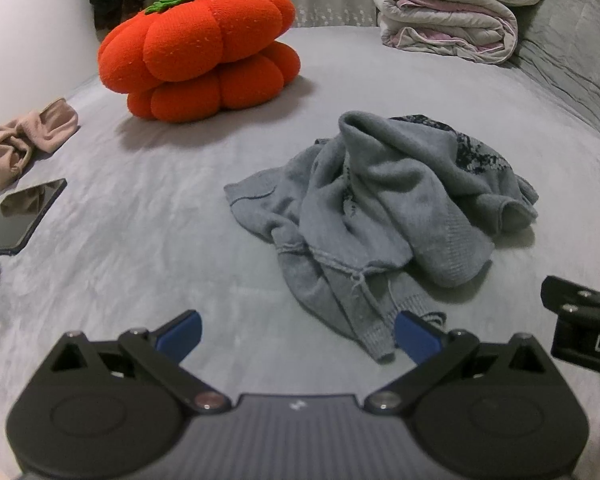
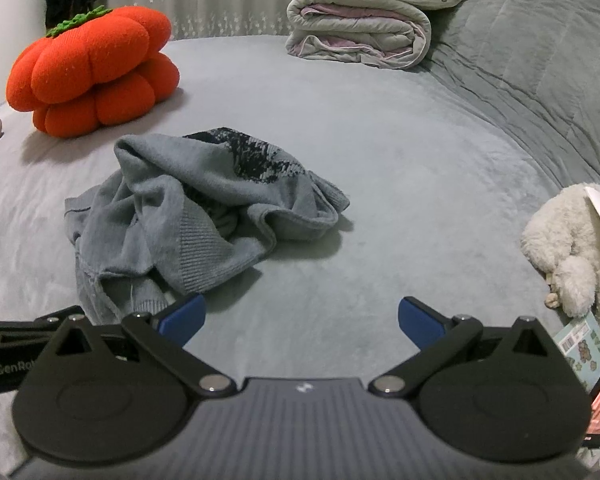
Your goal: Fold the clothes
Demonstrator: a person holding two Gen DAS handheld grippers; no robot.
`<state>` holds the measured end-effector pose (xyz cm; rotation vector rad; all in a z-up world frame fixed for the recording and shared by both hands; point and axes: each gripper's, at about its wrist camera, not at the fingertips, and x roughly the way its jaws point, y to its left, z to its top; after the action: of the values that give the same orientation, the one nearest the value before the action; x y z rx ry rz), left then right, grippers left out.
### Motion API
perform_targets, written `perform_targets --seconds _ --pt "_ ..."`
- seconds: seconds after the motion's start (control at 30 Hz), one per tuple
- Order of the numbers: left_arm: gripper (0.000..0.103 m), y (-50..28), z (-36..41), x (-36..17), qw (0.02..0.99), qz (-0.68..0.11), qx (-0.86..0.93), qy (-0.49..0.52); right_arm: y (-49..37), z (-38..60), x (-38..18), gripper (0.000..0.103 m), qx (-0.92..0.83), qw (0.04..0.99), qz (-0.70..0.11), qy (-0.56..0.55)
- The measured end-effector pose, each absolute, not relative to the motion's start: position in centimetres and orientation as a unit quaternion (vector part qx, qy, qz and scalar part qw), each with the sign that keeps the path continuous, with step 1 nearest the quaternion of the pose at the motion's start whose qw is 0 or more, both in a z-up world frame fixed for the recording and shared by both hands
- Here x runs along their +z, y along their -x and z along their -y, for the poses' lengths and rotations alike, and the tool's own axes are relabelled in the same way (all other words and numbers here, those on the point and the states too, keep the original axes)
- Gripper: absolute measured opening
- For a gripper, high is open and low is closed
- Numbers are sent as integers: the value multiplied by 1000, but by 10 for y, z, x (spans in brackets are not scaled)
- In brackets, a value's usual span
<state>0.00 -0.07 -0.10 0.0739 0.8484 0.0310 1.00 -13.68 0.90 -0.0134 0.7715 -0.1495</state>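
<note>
A crumpled grey-blue knit sweater (image 1: pixel 384 216) with a dark patterned patch lies in a heap on the grey bed (image 1: pixel 160 220). My left gripper (image 1: pixel 298 336) stands open just short of the heap's near hem, its right blue pad beside the ribbed edge, nothing between the pads. In the right wrist view the same sweater (image 2: pixel 196 212) lies ahead and to the left. My right gripper (image 2: pixel 300 320) is open over bare bed (image 2: pixel 400 184), its left pad close to the sweater's near edge. Part of the right gripper's body (image 1: pixel 584 320) shows at the left view's right edge.
An orange pumpkin cushion (image 1: pixel 200 56) sits at the back left, a folded quilt (image 1: pixel 448 20) at the back right. A beige garment (image 1: pixel 24 140) and a dark tablet (image 1: pixel 20 216) lie at the left. A white plush toy (image 2: pixel 576 244) and a printed box (image 2: pixel 580 352) sit at the right.
</note>
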Motion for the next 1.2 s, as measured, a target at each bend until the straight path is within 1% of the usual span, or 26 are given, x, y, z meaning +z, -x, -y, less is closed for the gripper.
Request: perform_targets --seconds 1.2 --pt "103 -1 2 -3 909 -415 15 -39 -10 140 9 103 -66 923 -379 2"
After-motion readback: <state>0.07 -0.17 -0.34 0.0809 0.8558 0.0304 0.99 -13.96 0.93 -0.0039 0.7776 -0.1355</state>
